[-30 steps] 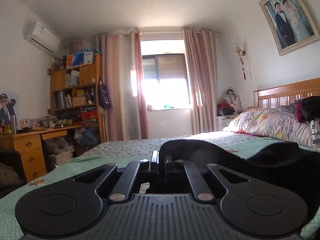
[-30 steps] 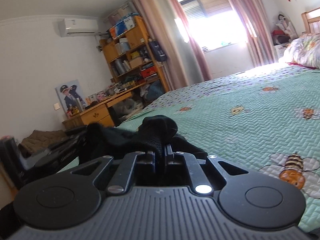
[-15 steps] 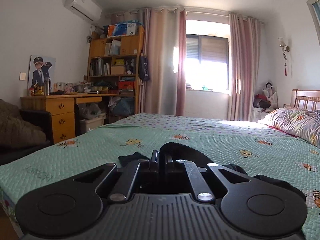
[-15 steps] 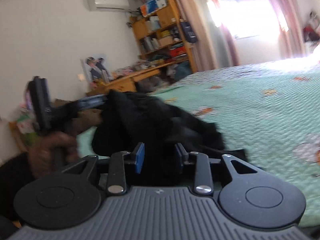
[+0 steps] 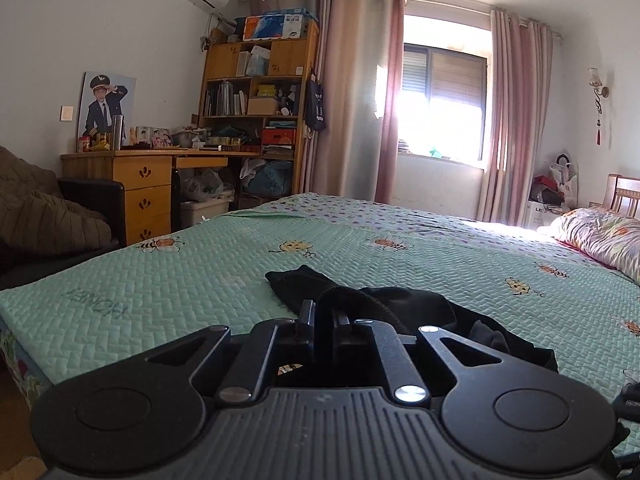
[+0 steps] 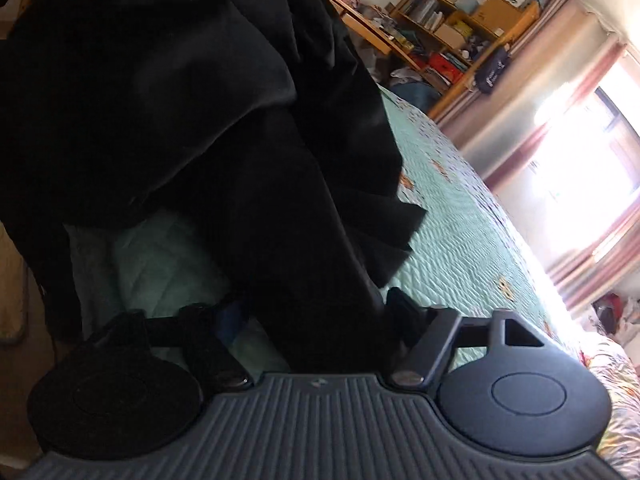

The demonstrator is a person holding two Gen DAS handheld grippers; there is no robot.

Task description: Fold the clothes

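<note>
The left gripper (image 5: 323, 314) has its jaws pinched on a fold of the black garment (image 5: 400, 308), which lies crumpled on the green quilted bed (image 5: 208, 264) at lower centre of the left wrist view. In the right wrist view the same dark cloth (image 6: 192, 100) hangs in heavy, matte folds — filling the upper left — while the right gripper (image 6: 316, 316) has its jaws spread wide around it.
</note>
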